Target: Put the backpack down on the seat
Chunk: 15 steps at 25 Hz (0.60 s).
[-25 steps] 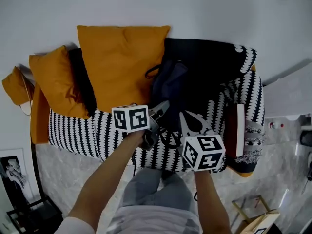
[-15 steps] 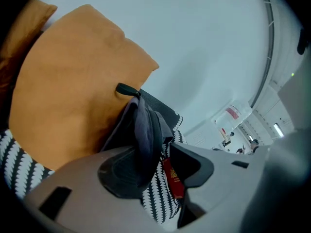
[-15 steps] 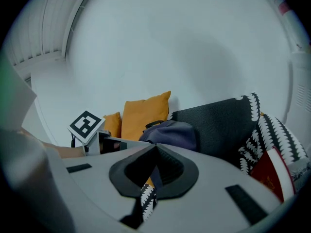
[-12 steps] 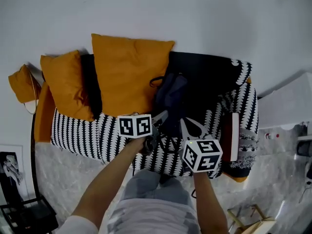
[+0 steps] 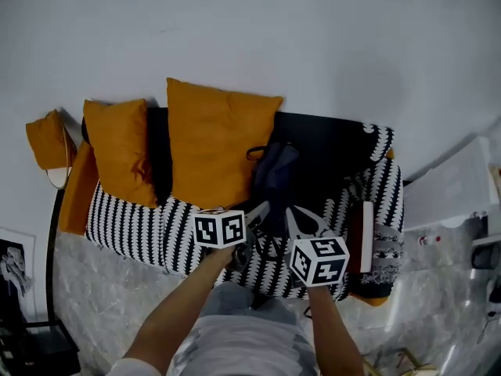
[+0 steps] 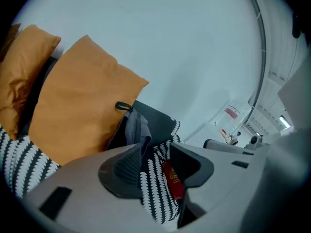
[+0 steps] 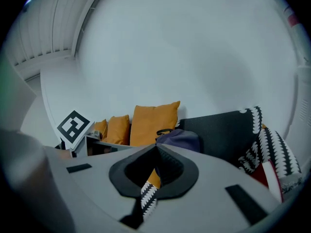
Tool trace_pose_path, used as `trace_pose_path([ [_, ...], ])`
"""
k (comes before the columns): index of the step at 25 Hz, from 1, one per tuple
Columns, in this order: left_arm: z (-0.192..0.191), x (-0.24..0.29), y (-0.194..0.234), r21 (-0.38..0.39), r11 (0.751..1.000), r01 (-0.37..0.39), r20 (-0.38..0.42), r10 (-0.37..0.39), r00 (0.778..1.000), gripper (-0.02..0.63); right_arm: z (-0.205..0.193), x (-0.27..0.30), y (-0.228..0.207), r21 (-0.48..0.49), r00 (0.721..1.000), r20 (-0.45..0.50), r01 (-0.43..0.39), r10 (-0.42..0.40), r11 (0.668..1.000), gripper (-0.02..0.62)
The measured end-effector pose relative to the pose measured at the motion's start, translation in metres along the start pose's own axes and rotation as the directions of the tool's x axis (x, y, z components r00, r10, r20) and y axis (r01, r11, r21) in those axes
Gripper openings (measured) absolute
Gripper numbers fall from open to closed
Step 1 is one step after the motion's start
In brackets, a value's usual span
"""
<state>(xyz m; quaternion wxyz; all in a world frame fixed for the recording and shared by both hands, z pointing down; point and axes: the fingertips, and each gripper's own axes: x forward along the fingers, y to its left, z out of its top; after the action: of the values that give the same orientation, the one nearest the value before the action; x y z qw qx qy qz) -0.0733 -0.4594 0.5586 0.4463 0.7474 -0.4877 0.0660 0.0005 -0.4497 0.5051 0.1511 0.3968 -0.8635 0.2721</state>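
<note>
My left gripper (image 6: 155, 154) has just opened its jaws, and they now stand spread with nothing between them. Through the gap I see only the black-and-white striped sofa cover (image 5: 133, 222) and a flat red booklet (image 6: 172, 178) lying further out. My right gripper (image 7: 156, 149) has its jaw tips pressed together and pinches nothing.

The dark navy fabric backpack (image 5: 274, 175) is ahead of both tools, just past the jaw tips and touching neither. It sits upright on the striped seat, leaning back on the dark sofa backrest (image 5: 321, 143), with the large orange cushion (image 5: 219, 143) beside it on my left gripper's side. I judge that the lean keeps it from toppling.

With the bag resting on its own, I judge the task done.
</note>
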Motion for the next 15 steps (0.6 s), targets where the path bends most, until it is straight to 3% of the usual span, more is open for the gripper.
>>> trace_pose_path([
  [5, 0.004, -0.025, -0.038, 0.008, 1.000, 0.014, 0.053, -0.014, 0.998, 0.164, 0.017, -0.023, 0.013, -0.044, 1.000, 0.020, -0.017, 0.018, 0.999, 0.002],
  [11, 0.017, -0.051, -0.081, 0.184, 0.983, -0.013, 0.095, -0.004, 0.995, 0.163, 0.035, -0.046, 0.022, -0.100, 0.999, 0.030, -0.019, 0.022, 0.995, 0.002],
  [15, 0.032, -0.064, -0.106, 0.245, 0.969, -0.018, 0.140, -0.017, 0.990, 0.143, 0.045, -0.063, 0.030, -0.117, 0.998, 0.048, -0.034, 0.040, 0.993, 0.002],
])
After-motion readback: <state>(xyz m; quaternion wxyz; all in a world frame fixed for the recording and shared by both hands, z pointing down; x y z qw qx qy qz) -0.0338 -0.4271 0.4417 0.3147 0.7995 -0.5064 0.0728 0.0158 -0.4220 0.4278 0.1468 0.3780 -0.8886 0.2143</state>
